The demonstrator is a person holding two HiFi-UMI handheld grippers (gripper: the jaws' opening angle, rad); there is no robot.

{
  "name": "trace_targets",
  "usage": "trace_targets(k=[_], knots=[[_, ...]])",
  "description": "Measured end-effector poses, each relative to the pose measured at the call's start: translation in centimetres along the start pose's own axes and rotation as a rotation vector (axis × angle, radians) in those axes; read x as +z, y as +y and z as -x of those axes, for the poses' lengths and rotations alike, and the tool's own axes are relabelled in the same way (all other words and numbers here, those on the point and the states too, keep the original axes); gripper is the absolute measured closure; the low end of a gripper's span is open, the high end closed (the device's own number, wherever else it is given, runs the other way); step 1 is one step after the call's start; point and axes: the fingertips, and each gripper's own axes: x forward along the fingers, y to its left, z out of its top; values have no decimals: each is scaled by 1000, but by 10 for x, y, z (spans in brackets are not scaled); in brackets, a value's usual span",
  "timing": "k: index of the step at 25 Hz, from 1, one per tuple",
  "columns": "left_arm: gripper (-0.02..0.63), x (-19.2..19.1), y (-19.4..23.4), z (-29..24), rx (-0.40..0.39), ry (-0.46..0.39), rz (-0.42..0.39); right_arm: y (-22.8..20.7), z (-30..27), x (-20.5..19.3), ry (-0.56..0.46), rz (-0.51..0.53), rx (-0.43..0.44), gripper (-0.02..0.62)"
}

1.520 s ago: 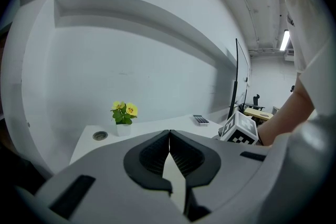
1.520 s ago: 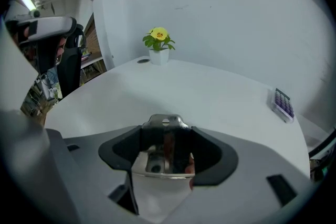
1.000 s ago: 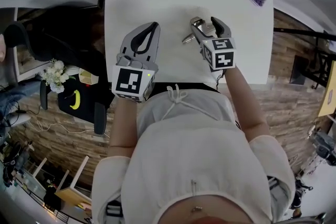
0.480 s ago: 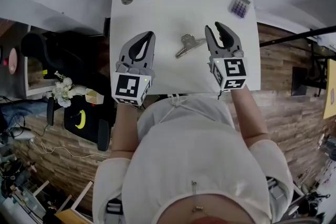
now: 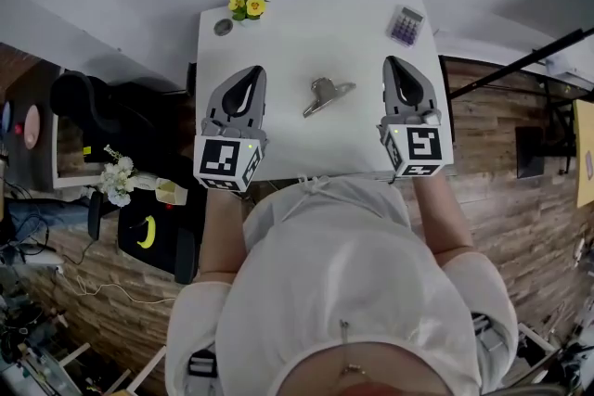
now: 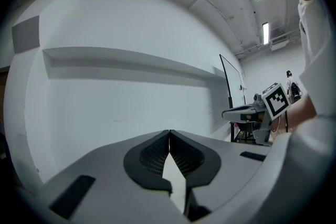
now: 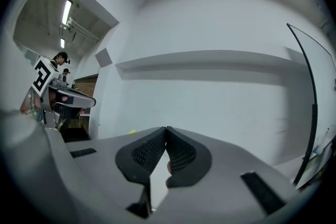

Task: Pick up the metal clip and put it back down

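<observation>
**Clip down, both grippers empty**

Neither gripper view caught the clip; each looked at a white wall, and the person's torso hid the near edge of the table (image 5: 278,32). The left gripper (image 6: 169,132) had its jaws met tip to tip on nothing. The right gripper (image 7: 166,128) had just been closing its jaws, and they met empty too. A second earlier they stood wide at the metal clip (image 5: 327,95); now it lay on the table between the grippers, apart from both.

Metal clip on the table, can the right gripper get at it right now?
Probably yes. The metal clip lies alone on the table, with nothing between it and the right gripper. Its fingers have just closed empty, so they must reopen first.
</observation>
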Motion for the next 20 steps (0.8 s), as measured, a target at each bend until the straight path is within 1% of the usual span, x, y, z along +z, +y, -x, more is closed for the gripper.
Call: trace_targets(k=[4, 8, 14, 20], knots=[[588, 0, -7, -3, -7, -2, 12, 3, 7, -2, 8, 24, 37, 591], [588, 1, -13, -6, -13, -1, 12, 5, 8, -7, 15, 8, 65, 592], [588, 3, -14, -8, -7, 1, 9, 3, 7, -8, 12, -9, 74, 594], [588, 5, -20, -10, -20, 4, -6, 2, 5, -10, 14, -20, 77, 595]])
